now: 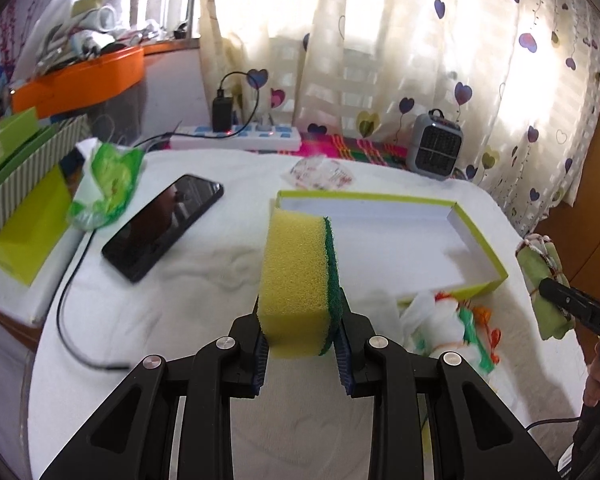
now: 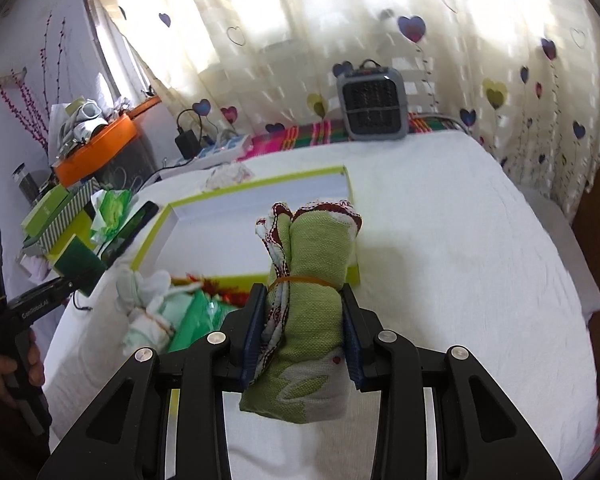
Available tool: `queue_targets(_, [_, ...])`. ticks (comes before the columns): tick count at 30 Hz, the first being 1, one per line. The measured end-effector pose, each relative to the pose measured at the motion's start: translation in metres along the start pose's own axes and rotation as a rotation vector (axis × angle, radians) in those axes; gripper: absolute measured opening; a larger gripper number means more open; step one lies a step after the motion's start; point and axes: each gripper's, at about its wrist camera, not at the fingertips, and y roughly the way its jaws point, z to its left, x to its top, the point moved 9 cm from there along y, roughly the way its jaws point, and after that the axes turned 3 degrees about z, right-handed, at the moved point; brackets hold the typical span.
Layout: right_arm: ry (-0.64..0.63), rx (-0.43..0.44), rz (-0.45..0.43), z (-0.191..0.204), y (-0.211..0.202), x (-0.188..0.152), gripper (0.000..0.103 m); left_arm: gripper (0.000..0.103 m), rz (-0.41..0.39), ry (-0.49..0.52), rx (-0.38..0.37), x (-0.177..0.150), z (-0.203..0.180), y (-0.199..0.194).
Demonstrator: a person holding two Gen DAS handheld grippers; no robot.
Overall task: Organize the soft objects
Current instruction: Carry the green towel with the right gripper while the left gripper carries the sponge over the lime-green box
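**Both tongs loaded, box still bare**

Nearest the left wrist camera, the left tongs (image 1: 300,344) are clenched on a sponge (image 1: 298,276), yellow foam with a green scouring face. The sponge stands on end between the pads, clear of the white bed (image 1: 188,280) below. In the right wrist view the right tongs (image 2: 305,336) grip a rolled green cloth (image 2: 312,304), bound by a rubber band and edged in red and white trim. It also hangs above the bed, not resting on anything.

Just beyond the tongs, a loose heap of white, green and orange cloths (image 2: 160,312) lies on the bed against the near wall of the box (image 1: 482,248). It looks unsorted.

The box itself, shallow with lime-green sides and a white floor, shows nothing inside in either view, so nothing soft appears to have been stowed yet. I judge the task to be at an early stage: two items picked up, neither placed, and at least the heap left to handle.

To the left of the box lie a dark phone (image 1: 164,226) and a crumpled green-and-white bag (image 1: 104,184), which may or may not count as soft goods. Past the box's far corner sits a small pale packet (image 1: 320,174).

Farthest off, a small grey heater (image 1: 434,152) and a power strip (image 1: 236,138) stand before the heart-print curtain (image 1: 420,40).
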Motion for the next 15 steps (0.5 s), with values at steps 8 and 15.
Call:
queue_targets(8, [-0.036, 0.033, 0.026, 0.007, 0.028, 0.036, 0.036, 0.026, 0.038, 0.040, -0.052, 0.028, -0.016, 0.035])
queue_targets(15, [-0.077, 0.019, 0.091, 0.006, 0.068, 0.050, 0.036, 0.026, 0.094, 0.070, -0.087, 0.043, -0.028, 0.076])
